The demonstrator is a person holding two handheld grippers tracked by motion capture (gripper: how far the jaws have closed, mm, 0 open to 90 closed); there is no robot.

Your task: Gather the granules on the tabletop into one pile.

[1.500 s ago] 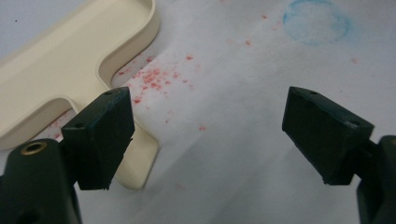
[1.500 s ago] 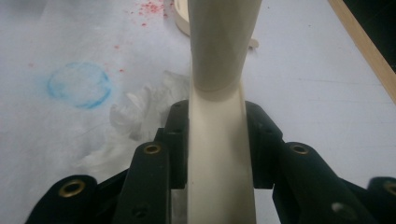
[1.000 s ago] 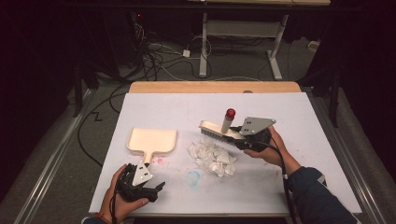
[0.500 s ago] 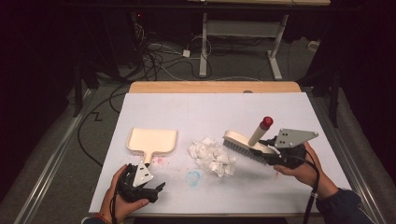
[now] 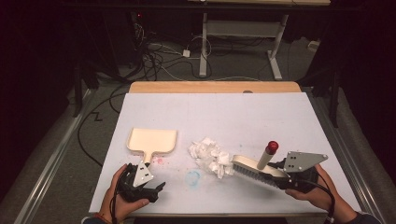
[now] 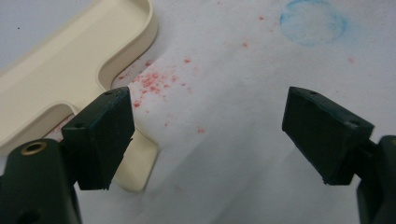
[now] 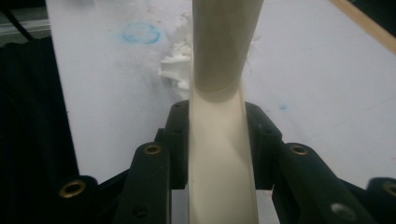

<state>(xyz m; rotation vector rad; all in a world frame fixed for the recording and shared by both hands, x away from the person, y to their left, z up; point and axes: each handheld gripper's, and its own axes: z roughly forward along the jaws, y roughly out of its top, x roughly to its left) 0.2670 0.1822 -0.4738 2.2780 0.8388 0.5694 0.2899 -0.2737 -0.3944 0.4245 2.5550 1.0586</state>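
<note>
A cream dustpan (image 5: 152,139) lies flat at the table's left, its handle (image 5: 147,157) pointing toward the person. My left gripper (image 5: 156,191) rests near the front edge just below that handle. In the left gripper view it (image 6: 210,130) stands open, with the dustpan (image 6: 60,79) handle's end beside the left jaw and bare table between the jaws. A pile of crumpled white paper (image 5: 211,156) sits mid-table. My right gripper (image 5: 282,179) is shut on a cream brush (image 5: 257,166) with a red-tipped handle, bristles down, just right of the paper. In the right gripper view the brush (image 7: 219,154) is clamped between the jaws.
A blue ring stain (image 5: 193,176) and red specks (image 5: 159,161) mark the white table cover (image 5: 224,116). A wooden strip (image 5: 215,87) edges the table's far side. Cables and a desk frame lie on the floor beyond.
My right gripper has carried the brush to the right and toward the near edge, from over the paper pile to its right side. The left gripper has stayed still.
</note>
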